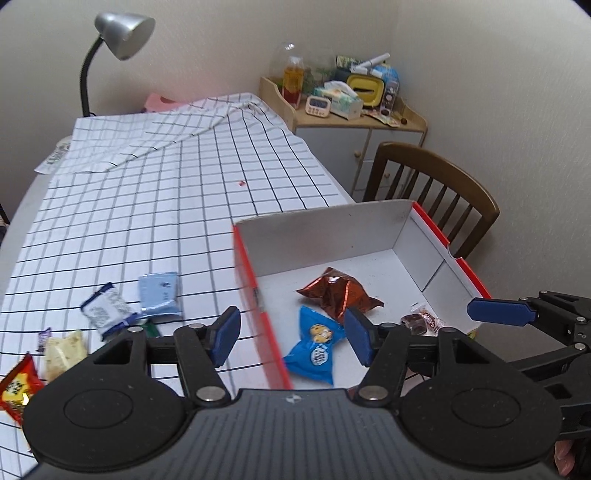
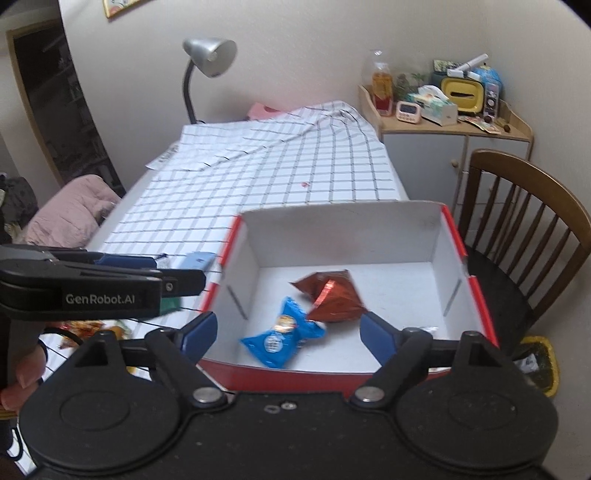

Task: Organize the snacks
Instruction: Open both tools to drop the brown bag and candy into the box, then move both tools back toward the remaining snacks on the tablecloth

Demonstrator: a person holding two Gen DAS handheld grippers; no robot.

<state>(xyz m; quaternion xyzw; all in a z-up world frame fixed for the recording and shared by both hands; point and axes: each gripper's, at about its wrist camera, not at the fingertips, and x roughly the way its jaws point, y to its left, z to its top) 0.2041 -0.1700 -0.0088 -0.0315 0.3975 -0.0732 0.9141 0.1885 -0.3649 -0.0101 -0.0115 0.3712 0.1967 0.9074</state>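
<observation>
Closest to us, our left gripper [image 1: 291,334] is spread wide and holds nothing. It hangs right over the red side wall of the box [image 1: 255,291]. One blue finger [image 1: 226,334] is over the bench [image 1: 155,206] and the other is over the inside of the box.

Our right gripper [image 2: 286,334] is spread wide too, and it is empty. It hangs over the near wall of the box [image 2: 295,374].

Inside the box we see a blue snack bag [image 1: 314,349] near the front. Just behind it, touching it, is a shiny brown snack bag [image 1: 338,295]. A small clear pack with a dark treat [image 1: 421,319] lies near the right wall, apart from the other two.

On the bench, left of the box, more snacks lie outside it. There is a red and yellow pack [image 1: 16,387] at the edge, a pale crumbly bar [image 1: 64,349] beside it, and a tiny purple candy [image 1: 43,338] just behind. A bit farther are a white and blue pack [image 1: 107,310] and a light blue pack [image 1: 159,295], side by side.

A white cloth with dark squares [image 1: 184,177] covers the bench. A brown wooden chair [image 1: 436,192] stands behind the box. Far back we see a silver lamp [image 1: 123,31] and a little cabinet [image 1: 354,140] with many things on top.
</observation>
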